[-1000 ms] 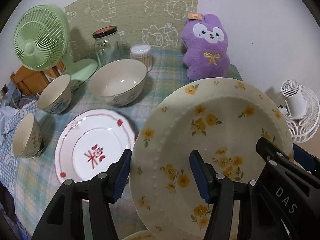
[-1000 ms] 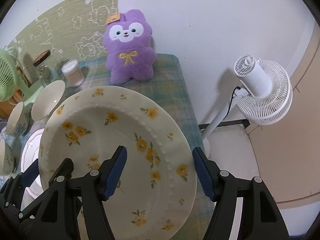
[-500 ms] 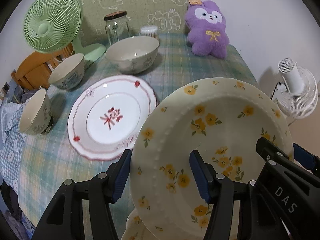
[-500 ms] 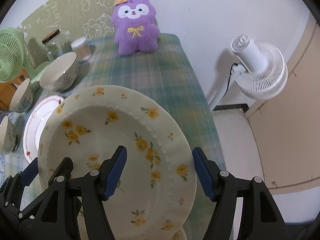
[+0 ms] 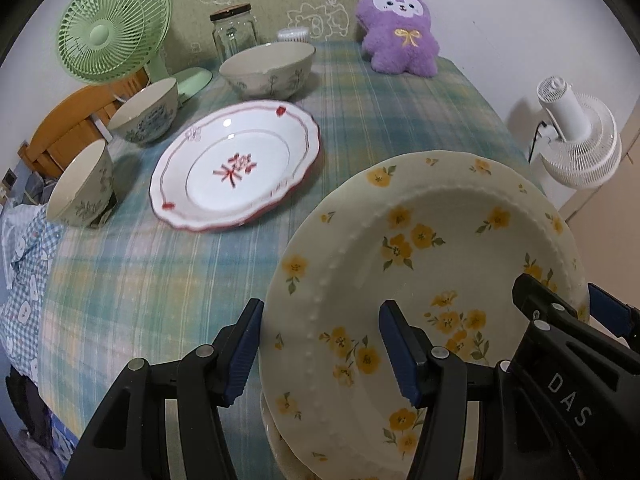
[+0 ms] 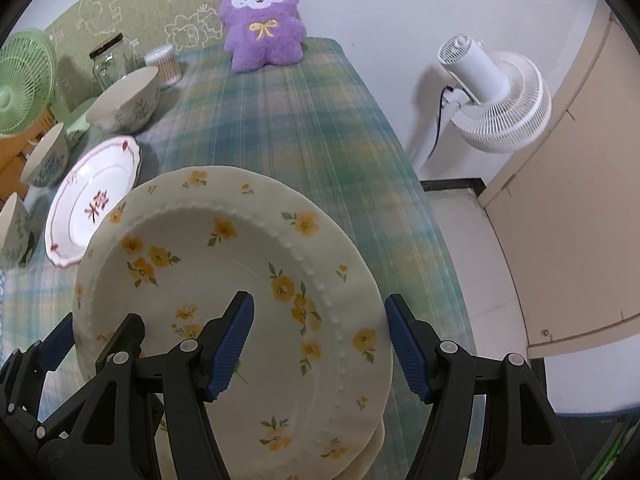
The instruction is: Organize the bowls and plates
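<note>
Both jaws straddle opposite rims of the yellow-flowered plate (image 5: 424,280), held tilted above its twin (image 6: 370,450) on the tabletop's near edge; lowering it squarely comes next.

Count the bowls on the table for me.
3. The large bowl sits at the back by the glass jar; the medium bowl and the small bowl line the left edge. None looks hidden.

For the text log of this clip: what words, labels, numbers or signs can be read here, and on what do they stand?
"DAS": white letters on the black body of the right gripper, seen in the left wrist view.
Red character-like motif at the centre of the red-trimmed plate: not legible.
Orange tag on the purple plush: too small to read.
</note>
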The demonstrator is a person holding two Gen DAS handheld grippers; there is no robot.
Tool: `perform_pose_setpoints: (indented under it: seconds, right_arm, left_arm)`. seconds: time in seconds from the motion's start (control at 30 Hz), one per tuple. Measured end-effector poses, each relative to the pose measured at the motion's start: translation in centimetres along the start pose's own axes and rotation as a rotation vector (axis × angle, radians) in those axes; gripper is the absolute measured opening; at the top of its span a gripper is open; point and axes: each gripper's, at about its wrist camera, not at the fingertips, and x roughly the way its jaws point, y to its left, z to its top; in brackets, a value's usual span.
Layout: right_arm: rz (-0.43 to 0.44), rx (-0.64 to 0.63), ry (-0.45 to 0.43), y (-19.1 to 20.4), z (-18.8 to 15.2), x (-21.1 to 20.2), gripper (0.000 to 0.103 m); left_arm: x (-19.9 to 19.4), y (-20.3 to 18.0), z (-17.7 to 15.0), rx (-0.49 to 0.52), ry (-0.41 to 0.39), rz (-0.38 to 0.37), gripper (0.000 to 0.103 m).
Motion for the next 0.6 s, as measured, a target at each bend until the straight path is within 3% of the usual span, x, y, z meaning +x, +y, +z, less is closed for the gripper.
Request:
perform_pose_setpoints:
  seconds: [0.23, 0.6]
  right_arm:
    - [-0.013, 0.007, 0.033, -0.2, -2.5, 0.1, 0.071]
    - [-0.007, 0.023, 0.057, -0.5, -3.3, 0.5, 0.07]
  left_arm:
    - [-0.2, -0.1, -2.1, 0.014, 0.022, 0.0, 0.059]
    - [-0.7, -0.5, -3.1, 0.054, 0.016, 0.028, 0.059]
